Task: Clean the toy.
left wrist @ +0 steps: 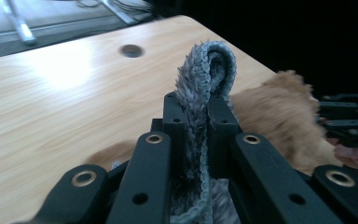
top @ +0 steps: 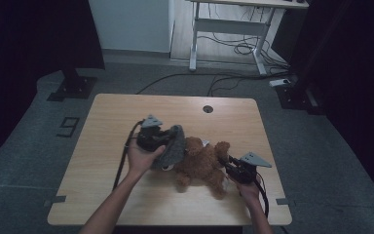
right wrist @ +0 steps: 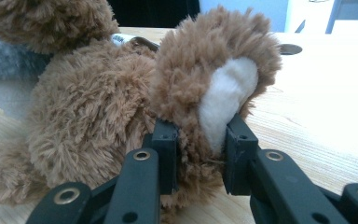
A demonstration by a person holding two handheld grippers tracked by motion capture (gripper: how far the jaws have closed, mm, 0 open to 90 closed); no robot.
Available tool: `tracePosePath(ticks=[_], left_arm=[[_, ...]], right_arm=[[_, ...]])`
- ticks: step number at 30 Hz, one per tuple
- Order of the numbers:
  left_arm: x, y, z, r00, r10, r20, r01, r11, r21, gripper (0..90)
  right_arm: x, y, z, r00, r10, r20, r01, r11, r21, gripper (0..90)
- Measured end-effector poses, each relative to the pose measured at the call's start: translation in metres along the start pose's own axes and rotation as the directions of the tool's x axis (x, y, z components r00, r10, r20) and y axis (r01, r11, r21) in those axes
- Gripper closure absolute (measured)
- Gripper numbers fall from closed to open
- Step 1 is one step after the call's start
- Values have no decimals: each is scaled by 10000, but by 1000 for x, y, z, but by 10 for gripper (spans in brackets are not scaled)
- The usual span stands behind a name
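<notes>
Left gripper (left wrist: 196, 128) clenched on grey knit hat (left wrist: 208, 70) over teddy bear (top: 202, 161) head; right gripper (right wrist: 200, 149) grasping bear's foot (right wrist: 216, 93); wooden table (top: 126, 112).

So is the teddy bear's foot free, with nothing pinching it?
No, the right tool is clamped on the teddy bear's foot.

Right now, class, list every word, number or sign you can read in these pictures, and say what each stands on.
"9": a large dark figure marked on the grey floor left of the table.
The small white tag on the brown teddy bear: too small to read.
</notes>
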State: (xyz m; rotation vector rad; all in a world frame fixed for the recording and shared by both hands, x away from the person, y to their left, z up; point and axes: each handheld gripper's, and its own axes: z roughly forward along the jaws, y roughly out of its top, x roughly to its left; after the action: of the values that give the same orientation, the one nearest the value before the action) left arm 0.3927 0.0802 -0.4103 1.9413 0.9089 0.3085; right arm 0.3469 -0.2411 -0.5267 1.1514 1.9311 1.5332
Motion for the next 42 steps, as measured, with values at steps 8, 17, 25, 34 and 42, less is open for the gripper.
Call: tracePosePath(ticks=[8, 17, 25, 34, 42], left_arm=[[19, -16, 35, 9953, -965, 79, 952, 9904, 1001, 807], [45, -41, -1, 9902, -1397, -52, 1397, 9873, 752, 805], [65, -64, -20, 9711, -2359, 372, 2339, 9710, 497, 805], [79, -75, -49, 9723, -2272, -553, 2288, 9732, 228, 805], [28, -29, -40, 9915, -1096, 700, 1124, 9930, -368, 806]], right_arm=[[0, 0, 0, 10000, -23, -34, 23, 10000, -32, 706], [0, 2, 6, 10000, 10, 36, -10, 10000, -1, 706], [0, 10, 31, 9999, 139, 57, -140, 9998, 122, 708], [-4, 11, 31, 9999, 111, -70, -110, 9999, 27, 707], [-4, 10, 29, 9997, 75, -212, -76, 10000, -33, 707]])
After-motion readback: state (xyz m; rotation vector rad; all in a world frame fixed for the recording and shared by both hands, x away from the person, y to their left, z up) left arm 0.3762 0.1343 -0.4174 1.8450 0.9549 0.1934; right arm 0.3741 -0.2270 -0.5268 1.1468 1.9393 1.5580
